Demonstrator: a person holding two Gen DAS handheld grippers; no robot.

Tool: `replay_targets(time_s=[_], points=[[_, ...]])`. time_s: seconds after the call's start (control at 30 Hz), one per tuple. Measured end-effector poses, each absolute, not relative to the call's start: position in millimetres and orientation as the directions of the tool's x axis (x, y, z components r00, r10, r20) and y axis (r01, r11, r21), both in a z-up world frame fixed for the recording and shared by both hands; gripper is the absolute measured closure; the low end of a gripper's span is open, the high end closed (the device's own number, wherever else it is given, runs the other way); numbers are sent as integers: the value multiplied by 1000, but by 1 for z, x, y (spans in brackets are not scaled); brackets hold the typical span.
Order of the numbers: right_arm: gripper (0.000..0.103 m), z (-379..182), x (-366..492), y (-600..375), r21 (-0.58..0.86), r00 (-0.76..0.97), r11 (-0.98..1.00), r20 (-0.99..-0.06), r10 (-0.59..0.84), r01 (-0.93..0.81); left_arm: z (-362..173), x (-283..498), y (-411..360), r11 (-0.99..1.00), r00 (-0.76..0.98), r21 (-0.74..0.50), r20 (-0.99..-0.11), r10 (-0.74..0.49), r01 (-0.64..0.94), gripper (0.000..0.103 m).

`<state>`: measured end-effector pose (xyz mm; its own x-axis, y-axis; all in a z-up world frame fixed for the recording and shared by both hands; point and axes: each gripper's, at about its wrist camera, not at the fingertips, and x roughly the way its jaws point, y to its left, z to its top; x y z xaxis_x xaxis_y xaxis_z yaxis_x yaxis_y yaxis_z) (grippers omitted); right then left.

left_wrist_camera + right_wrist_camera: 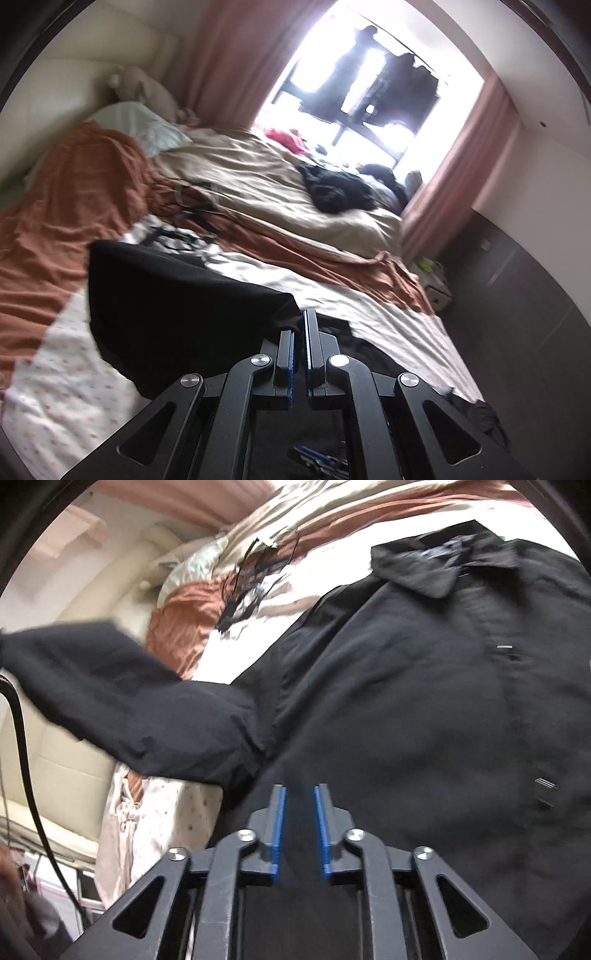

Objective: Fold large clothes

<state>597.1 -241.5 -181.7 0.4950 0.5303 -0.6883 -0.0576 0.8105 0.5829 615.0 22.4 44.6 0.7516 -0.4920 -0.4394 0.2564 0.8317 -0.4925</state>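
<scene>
A home bedroom. An unmade bed (258,177) with a pillow (144,129) lies ahead of the tool. Pink curtains (236,55) frame the window (354,85) beyond.

Each hand-held gripper (299,794) has black linkage arms, blue pads (279,823) (ribbed) and silver screws (246,835).

Left wrist view: blown-out daylight from the tall window between pink curtains (369,74) at 1 o'clock, glare bleeding over the far bedding. Both views motion-blurred, fisheye-warped, black vignette at corners. Right wrist view evenly lit; black collared button-front shirt (424,701) soft, low detail.
</scene>
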Motion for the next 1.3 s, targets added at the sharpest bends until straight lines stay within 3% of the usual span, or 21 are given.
replay_targets(time_s=[0.03,0.37,0.57,0.73,0.8,0.83,0.87,0.9,0.93,0.97,1.13,1.3], points=[[70,-178,586,-254,582,512,812,-683,521,-49,45,615,15,828,746,-493,-438,-502,268,99],[70,-149,511,-351,504,611,863,-695,379,38,28,615,-78,808,655,-461,-488,-577,368,99],[69,-158,485,-400,500,618,857,-714,328,123,-22,627,-122,834,582,-427,-598,-551,350,99],[69,-164,471,-421,497,619,853,-723,306,160,-85,637,-137,819,434,-501,-695,-573,280,97],[69,-167,467,-425,485,615,859,-731,296,164,-106,634,-139,813,374,-520,-722,-582,260,88],[69,-168,465,-426,478,612,862,-736,290,167,-109,630,-140,816,368,-513,-729,-578,266,76],[69,-170,465,-427,474,609,864,-740,285,172,-111,624,-139,816,364,-507,-731,-577,277,56],[69,-171,464,-428,475,607,862,-742,285,175,-112,618,-139,808,352,-513,-728,-588,289,45],[69,-172,464,-427,479,607,860,-741,289,175,-112,612,-139,803,345,-519,-726,-595,294,19],[69,-173,464,-426,481,607,859,-740,291,174,-111,605,-135,805,355,-517,-723,-592,291,5],[69,-162,467,-404,468,618,874,-728,297,131,-102,581,-91,814,420,-525,-699,-578,248,4],[69,-137,483,-366,424,641,905,-702,309,29,-100,561,-26,871,502,-472,-724,-472,138,4]])
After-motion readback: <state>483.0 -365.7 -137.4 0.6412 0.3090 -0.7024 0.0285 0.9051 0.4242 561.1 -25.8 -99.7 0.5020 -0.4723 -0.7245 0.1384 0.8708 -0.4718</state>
